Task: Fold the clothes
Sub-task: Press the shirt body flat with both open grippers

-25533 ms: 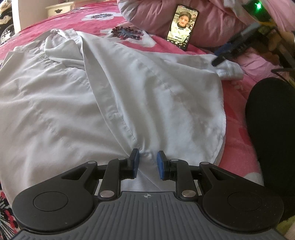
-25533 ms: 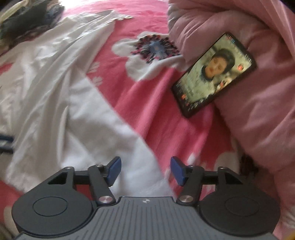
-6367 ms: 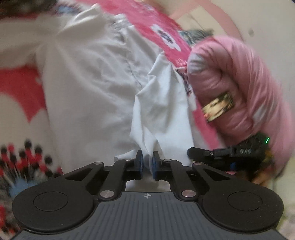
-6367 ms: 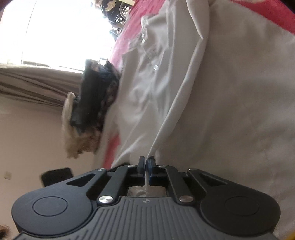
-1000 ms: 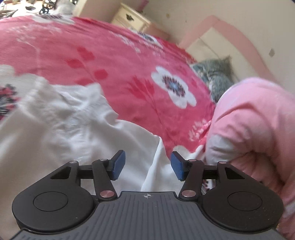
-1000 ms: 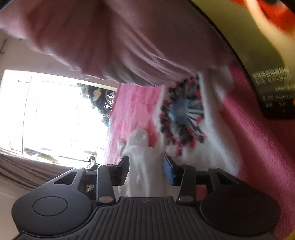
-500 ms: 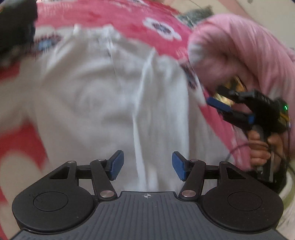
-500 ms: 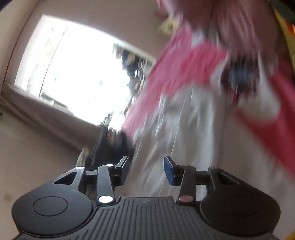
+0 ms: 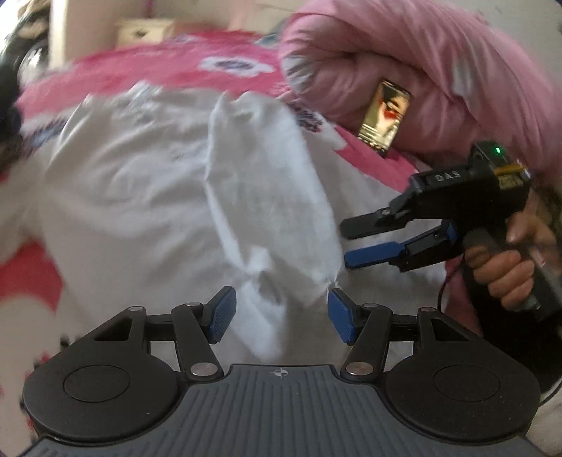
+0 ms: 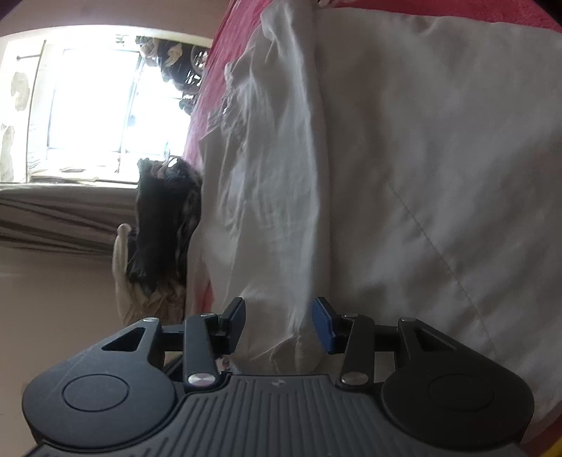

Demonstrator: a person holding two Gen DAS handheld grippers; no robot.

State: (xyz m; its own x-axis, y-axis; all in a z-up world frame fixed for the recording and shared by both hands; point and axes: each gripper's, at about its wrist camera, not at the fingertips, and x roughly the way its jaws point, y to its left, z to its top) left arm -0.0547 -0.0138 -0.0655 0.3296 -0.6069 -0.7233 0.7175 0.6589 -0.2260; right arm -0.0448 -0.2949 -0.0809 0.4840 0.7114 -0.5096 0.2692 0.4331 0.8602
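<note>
A white shirt lies spread on the red floral bedspread. A folded sleeve runs down its middle. My left gripper hovers open over the sleeve's near end, with cloth below the gap and neither pad pressing. My right gripper is at the shirt's right edge, held in a hand, its fingers apart and empty. The right wrist view is rolled sideways. There the right gripper is open, with a ridge of the shirt lying between its jaws and not pinched.
A phone with a lit screen leans on a rolled pink quilt at the back right. A dark heap of clothing lies past the shirt's far edge, below a bright window. A pale nightstand stands behind the bed.
Both views swung from the far bedspread and quilt back onto the shirt. The right gripper came into the left view and moved nearer the sleeve's end. Both stayed open.
</note>
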